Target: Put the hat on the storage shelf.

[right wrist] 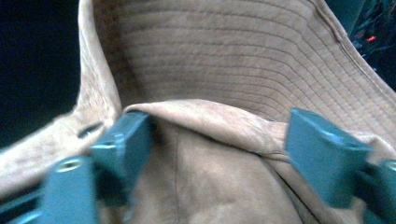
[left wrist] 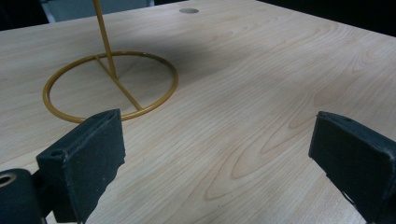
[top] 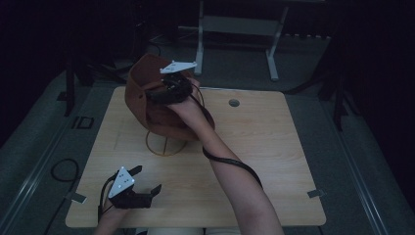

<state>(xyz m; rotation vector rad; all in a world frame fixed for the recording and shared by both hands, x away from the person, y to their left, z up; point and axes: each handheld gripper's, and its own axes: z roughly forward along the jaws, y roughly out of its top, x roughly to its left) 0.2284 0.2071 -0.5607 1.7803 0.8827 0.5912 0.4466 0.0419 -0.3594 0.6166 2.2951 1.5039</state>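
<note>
Brown hat (top: pixel 147 98) on its stand meets the outstretched right tool (top: pixel 169 90), jaws released; left tool (top: pixel 142 183) rests open.

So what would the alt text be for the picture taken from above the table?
A brown hat sits on a gold wire stand on a wooden table, with the person's right gripper at its crown, fingers open. The left gripper rests near the table's front edge, open and holding nothing.
</note>
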